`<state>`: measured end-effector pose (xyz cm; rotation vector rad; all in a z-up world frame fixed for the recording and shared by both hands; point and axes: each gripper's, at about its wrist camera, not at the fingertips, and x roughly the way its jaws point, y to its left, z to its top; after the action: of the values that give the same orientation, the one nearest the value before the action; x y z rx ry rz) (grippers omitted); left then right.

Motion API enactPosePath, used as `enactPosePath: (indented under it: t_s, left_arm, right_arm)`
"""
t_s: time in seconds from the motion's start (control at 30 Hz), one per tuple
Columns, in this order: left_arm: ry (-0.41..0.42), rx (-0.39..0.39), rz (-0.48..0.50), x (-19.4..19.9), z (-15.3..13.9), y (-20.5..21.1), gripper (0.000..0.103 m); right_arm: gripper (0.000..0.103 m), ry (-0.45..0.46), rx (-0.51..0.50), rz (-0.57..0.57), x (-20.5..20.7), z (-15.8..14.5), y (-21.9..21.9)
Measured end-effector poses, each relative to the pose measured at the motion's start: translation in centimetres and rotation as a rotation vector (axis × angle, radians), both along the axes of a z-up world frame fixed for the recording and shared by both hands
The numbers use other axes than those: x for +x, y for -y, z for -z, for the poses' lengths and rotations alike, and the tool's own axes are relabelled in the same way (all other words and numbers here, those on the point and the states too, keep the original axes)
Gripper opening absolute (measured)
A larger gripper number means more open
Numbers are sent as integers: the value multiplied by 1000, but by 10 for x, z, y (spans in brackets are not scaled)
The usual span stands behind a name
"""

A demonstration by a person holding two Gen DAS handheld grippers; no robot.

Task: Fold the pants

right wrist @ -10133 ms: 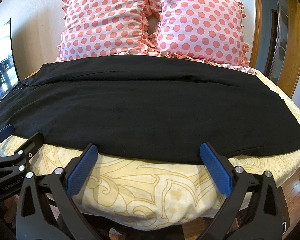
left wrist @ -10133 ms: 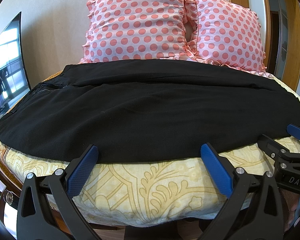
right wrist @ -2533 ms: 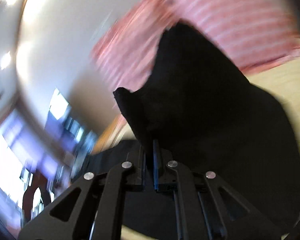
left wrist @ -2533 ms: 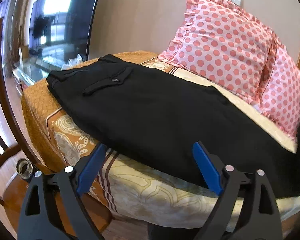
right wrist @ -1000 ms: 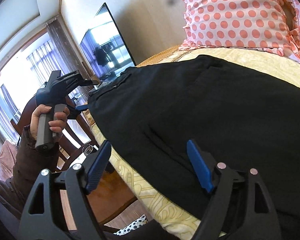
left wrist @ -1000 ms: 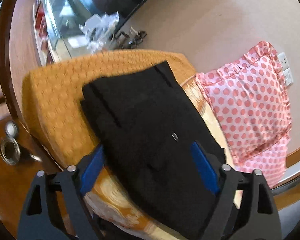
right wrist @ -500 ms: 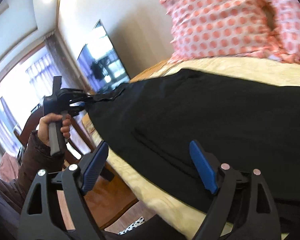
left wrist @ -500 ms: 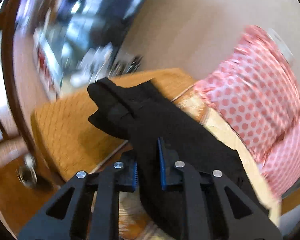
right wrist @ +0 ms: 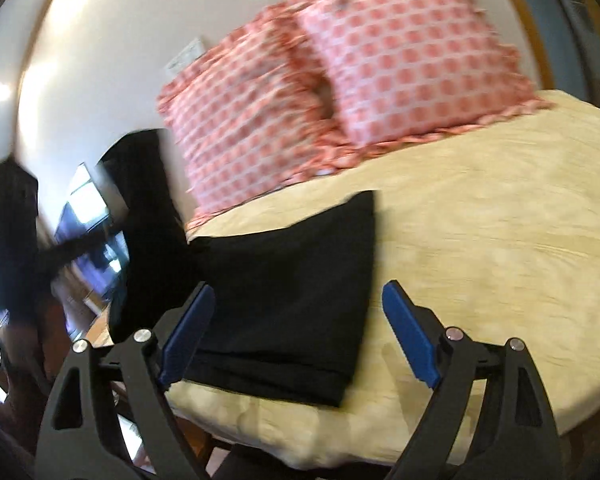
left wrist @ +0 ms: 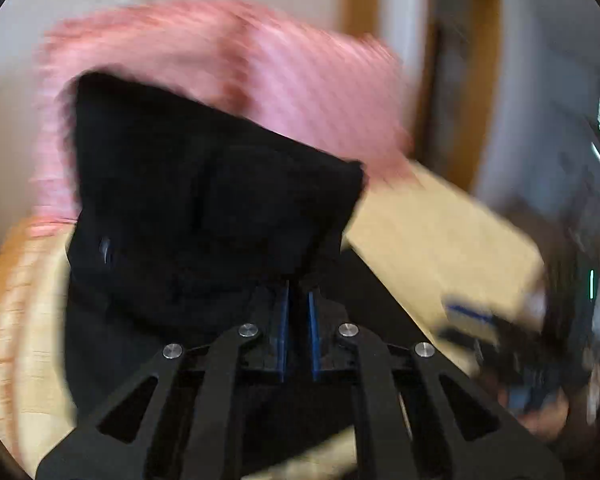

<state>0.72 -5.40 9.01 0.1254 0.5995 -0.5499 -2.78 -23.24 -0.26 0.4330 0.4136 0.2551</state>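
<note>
The black pants [right wrist: 296, 276] lie partly folded on the cream bedspread [right wrist: 480, 240]. My left gripper [left wrist: 298, 304] is shut on the waist end of the pants [left wrist: 204, 200] and holds it lifted over the bed; the view is blurred. In the right wrist view this raised end [right wrist: 148, 200] stands up at the left. My right gripper [right wrist: 298, 320] is open and empty, just above the near edge of the folded part.
Two pink polka-dot pillows [right wrist: 400, 56] lean on the wall at the head of the bed. A TV screen [right wrist: 88, 208] stands at the left. A wooden door frame [left wrist: 460, 80] is on the right. The bed's near edge [right wrist: 340, 440] drops to the floor.
My left gripper has swung the gripped waist end up and to the right over the bed. My right gripper stays open and has shifted right along the bed.
</note>
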Motion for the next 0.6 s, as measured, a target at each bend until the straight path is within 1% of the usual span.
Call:
enactPosePath:
  t_s: [0.03,0.1,0.13,0.2,0.27,0.37,0.4,0.47,0.53,0.57,0.6]
  left_arm:
    - [-40,41,48,-3,21,17,7]
    - [-107,72,99,-4,48,31,7]
    - [-118,74,101,-5,54,31,7]
    - [-101,60,92,-6,52,26,6]
    - [-73,22,81,-8,39,17,6]
    - [-18,-25,80,-23,19,20,6]
    - [-17,-44,89,-28,16,20,6]
    - [-46,-50,115,-26,22,31,6]
    - [-85,4,128,-25,46,42,6]
    - [-118,29,137,-23,61,48,6]
    - [-115,40,139,-25,70,49,6]
  right_arm:
    - [86,-8,3,21,-3,3,7]
    - [86,-24,11,53,-6,8,20]
    - [86,-28,14,60,-5,10,23]
    - [86,-33,18,72,-7,11,28]
    - [86,-30,30,76,-3,12,33]
    - [86,-20,92,59,0,9,40]
    - [86,-17,111,58,1,8,42]
    - [86,-8,137,58,3,5,45]
    - [86,-1,152,63,4,2,48]
    - [86,0,168,58,6,1,48]
    - [86,-2,190,42,9,0,49]
